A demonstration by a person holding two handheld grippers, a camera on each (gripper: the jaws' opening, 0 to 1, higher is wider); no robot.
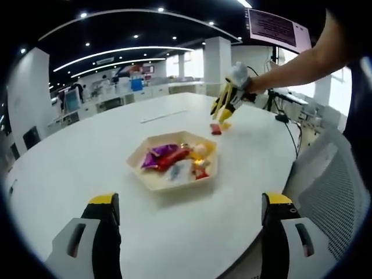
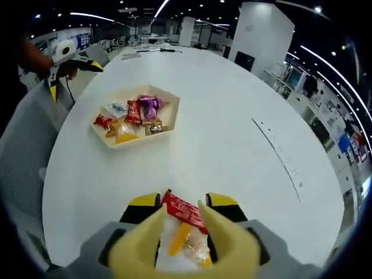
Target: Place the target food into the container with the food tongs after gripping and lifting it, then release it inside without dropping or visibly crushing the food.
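Office space surrounds everything: an open-plan floor with long curved ceiling light strips, white columns, distant desks and a wall screen [image 1: 278, 27] whose text is too blurred to read. A mesh chair [image 1: 331, 186] stands at the near edge in the left gripper view.

Next in size is the round white table [image 2: 232, 139], bare over most of its top, with a faint seam and small marks running across it in the right gripper view.

On it sits a pale hexagonal tray [image 1: 176, 160] [image 2: 137, 116] holding a heap of wrapped snacks [image 1: 174, 158] [image 2: 132, 116] in purple, red, yellow and clear wrappers. No lettering on them can be read.

The left gripper [image 1: 189, 212] hovers near the tray with its yellow-tipped black jaws spread wide, nothing between them.

The right gripper [image 2: 180, 229] [image 1: 228, 103] is set well apart from the tray, with yellow tongs fixed on its jaws. The tongs pinch a snack packet [image 2: 181, 229] [image 1: 217, 128], red at one end and clear with orange pieces at the other, down at the tabletop. Its print is too small to make out.
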